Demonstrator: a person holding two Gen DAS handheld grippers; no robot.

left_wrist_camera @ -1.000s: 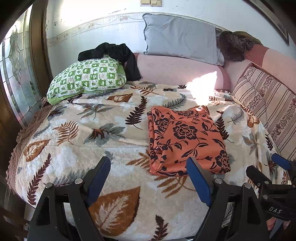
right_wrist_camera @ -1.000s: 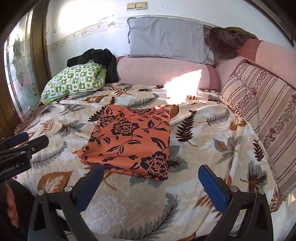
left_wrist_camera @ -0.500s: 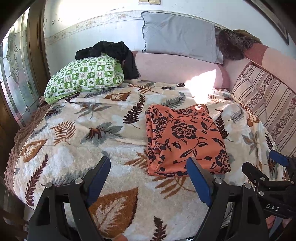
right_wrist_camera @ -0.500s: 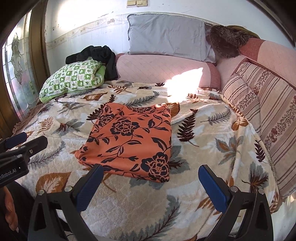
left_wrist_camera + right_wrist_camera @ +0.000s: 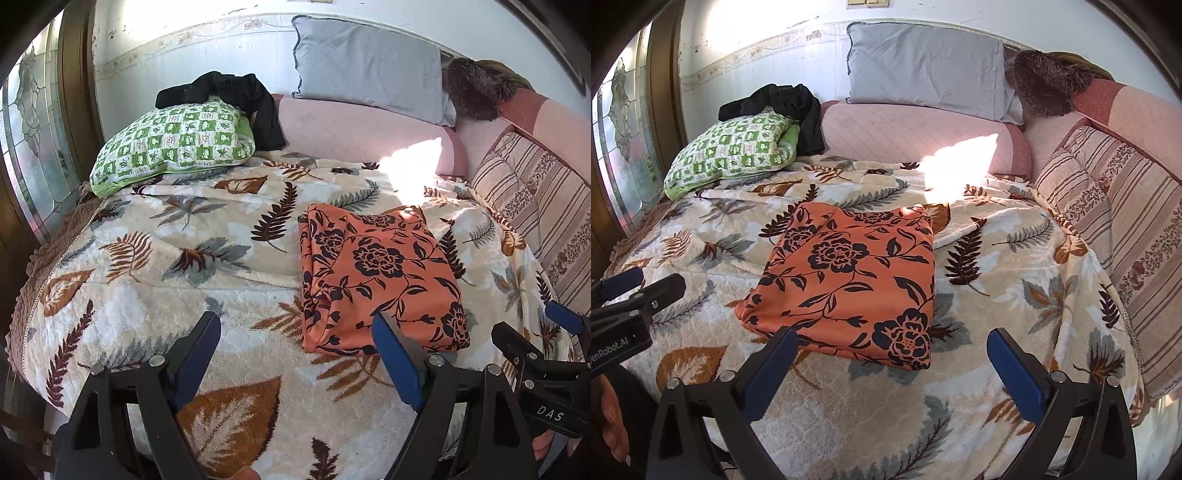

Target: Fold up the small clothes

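Pinching only the top layer of the folded orange floral cloth (image 5: 849,280) could undo it — both the left gripper (image 5: 295,354) and the right gripper (image 5: 890,365) hang wide open, empty, at its near edge.

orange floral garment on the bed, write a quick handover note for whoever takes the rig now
Left hand-held gripper: open, empty, above the blanket just short of the garment.
Right hand-held gripper: open, empty, over the garment's near edge.
Orange floral garment: lies flat on the blanket, folded into a neat rectangle.
Black garment: crumpled over the green pillow, unfolded.
Done: orange piece looks folded.
Left: probably the black one.
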